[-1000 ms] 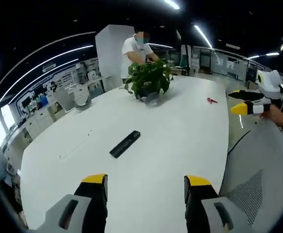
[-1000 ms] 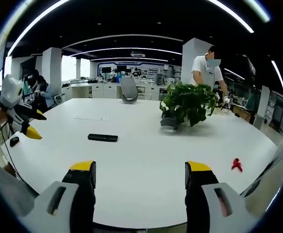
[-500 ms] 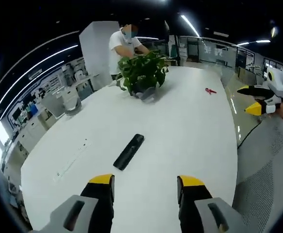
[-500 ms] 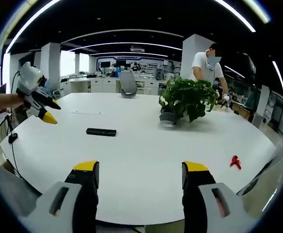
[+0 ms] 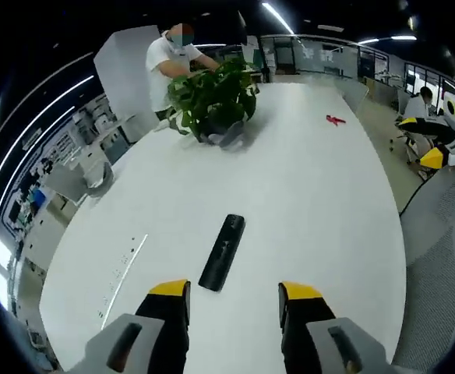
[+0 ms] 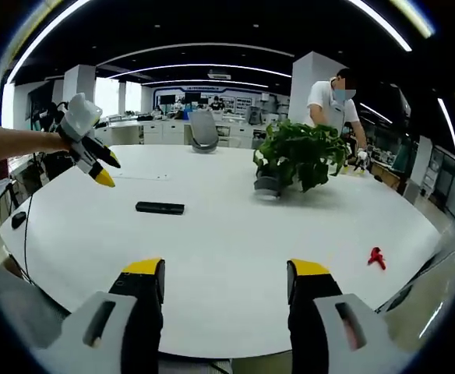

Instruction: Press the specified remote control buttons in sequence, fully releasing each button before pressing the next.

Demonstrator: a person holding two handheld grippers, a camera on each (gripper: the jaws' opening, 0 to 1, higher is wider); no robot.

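Note:
A black remote control (image 5: 222,263) lies flat on the white table (image 5: 313,195), just ahead of my left gripper (image 5: 234,300), whose yellow-tipped jaws stand open and empty. In the right gripper view the remote (image 6: 160,207) rests left of centre, and the left gripper (image 6: 107,171) hovers above and to its left, held by a person's arm. My right gripper (image 6: 224,273) is open at the table's near edge, well back from the remote. It also appears at the right edge of the left gripper view as the right gripper (image 5: 438,148), off the table.
A potted green plant (image 6: 298,156) stands on the far part of the table, with a person (image 6: 329,101) behind it. A small red object (image 6: 376,256) lies near the right edge. A grey mesh chair (image 5: 446,249) sits beside the table. Office desks fill the background.
My left gripper has moved in over the table toward the remote, which now sits close ahead of its jaws. The right gripper has barely moved.

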